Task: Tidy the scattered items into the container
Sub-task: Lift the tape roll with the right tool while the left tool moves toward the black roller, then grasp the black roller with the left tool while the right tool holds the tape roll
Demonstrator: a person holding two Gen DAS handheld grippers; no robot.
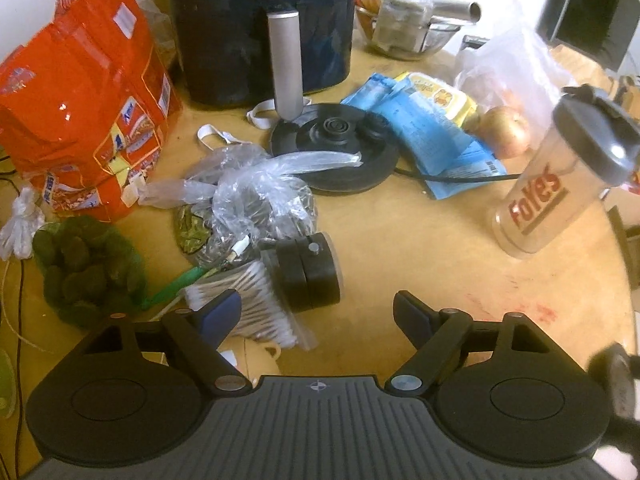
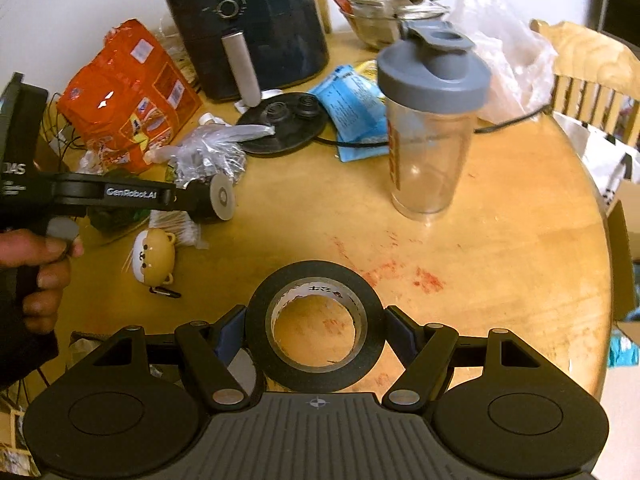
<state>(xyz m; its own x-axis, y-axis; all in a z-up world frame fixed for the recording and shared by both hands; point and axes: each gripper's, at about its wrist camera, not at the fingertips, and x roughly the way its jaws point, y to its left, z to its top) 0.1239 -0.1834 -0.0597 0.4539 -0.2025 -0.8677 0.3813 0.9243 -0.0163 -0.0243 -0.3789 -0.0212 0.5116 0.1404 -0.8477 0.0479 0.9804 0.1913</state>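
Black tape roll [image 2: 316, 326]: lies flat between the jaws of the right tool [image 2: 316, 330], both pads against its outer rim; a grip across the full width keeps the ring level and its hollow core facing up.
Right tool: clenched on the tape roll, tilted steeply downward over the wooden desk [image 2: 500, 240], with bare desk showing through the core.
Left tool [image 1: 318, 312]: jaws spread wide with nothing between them, so it is released; it points steeply down toward the clutter on the left of the desk.
Left tool, side view: in the right wrist view a hand [image 2: 40, 276] wraps the grip, and the tool reaches level across the picture toward the crinkled clear bag [image 1: 256, 196].
Scattered items: a black caster wheel [image 1: 306, 276] stands just ahead of the left tool's left finger; a pack of cotton swabs [image 1: 248, 304] lies touching it, partly under that finger; a bear-shaped keyring [image 2: 154, 258] rests nearby.
Likely target: the caster or the swabs, judged from the open jaws and the aim.
Container: cannot be identified with certainty; a cardboard box [image 2: 624, 260] shows beyond the desk's right edge and may serve.
Shaker bottle [image 2: 430, 120]: upright, lid on, well clear of both tools.
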